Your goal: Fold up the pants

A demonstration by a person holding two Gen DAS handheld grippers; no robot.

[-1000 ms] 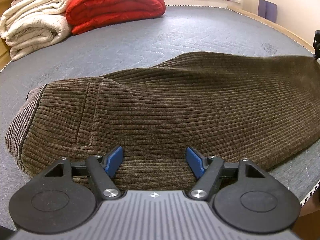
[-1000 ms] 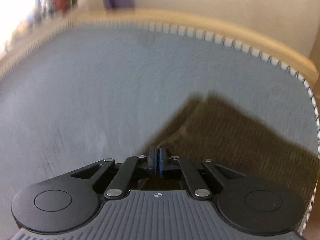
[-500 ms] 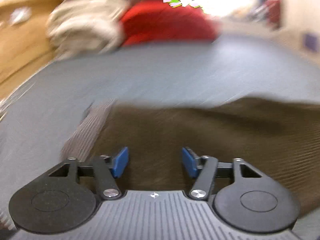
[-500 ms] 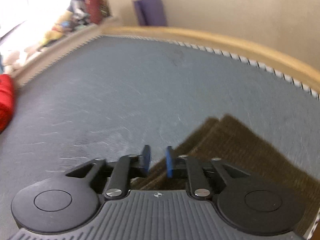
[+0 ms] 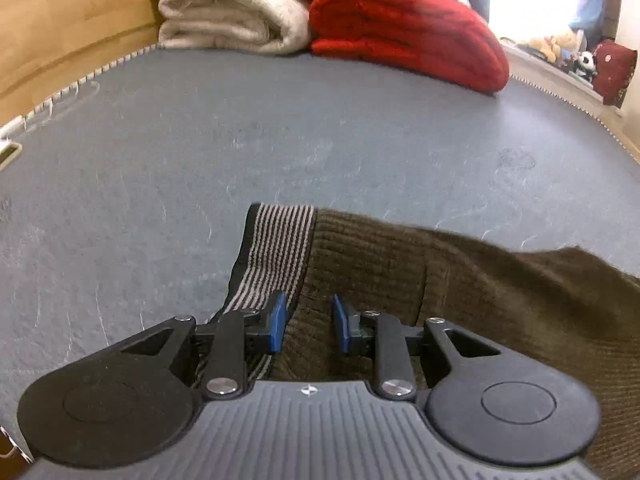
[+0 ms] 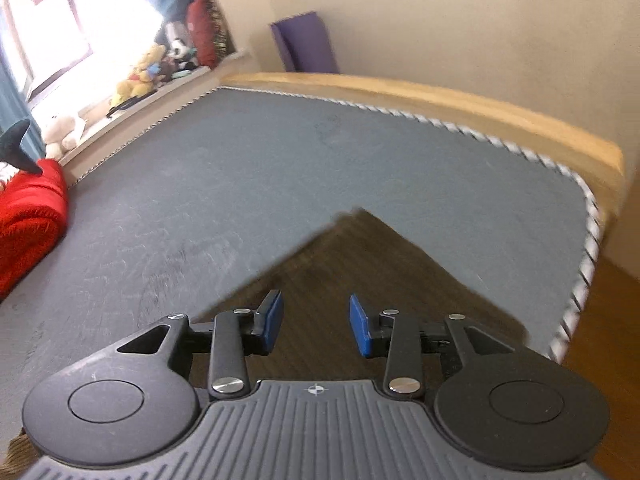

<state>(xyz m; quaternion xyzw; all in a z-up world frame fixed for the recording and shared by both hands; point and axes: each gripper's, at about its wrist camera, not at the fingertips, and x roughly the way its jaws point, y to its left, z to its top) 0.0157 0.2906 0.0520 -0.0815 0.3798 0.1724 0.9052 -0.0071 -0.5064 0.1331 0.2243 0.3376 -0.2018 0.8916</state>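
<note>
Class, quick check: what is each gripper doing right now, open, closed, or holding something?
Left gripper: open, fingers over the pants at the waistband, holding nothing.
Right gripper: open, above the pants, holding nothing.

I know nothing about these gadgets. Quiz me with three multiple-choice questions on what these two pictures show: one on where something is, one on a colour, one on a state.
1. Where does the striped waistband of the pants lie relative to the left gripper?
A. Just ahead of its left finger
B. Far off beside the red blanket
C. Hanging off the bed edge

2. What colour is the folded blanket beside the cream one?
A. Green
B. Red
C. Yellow

3. How do the right gripper's fingers stand?
A. Shut on the cloth
B. Shut on nothing
C. Apart, holding nothing

Answers:
1 A, the stripes run down to the left blue pad.
2 B, it is bright red against the grey mattress.
3 C, a clear gap shows brown cloth between the pads.
</note>
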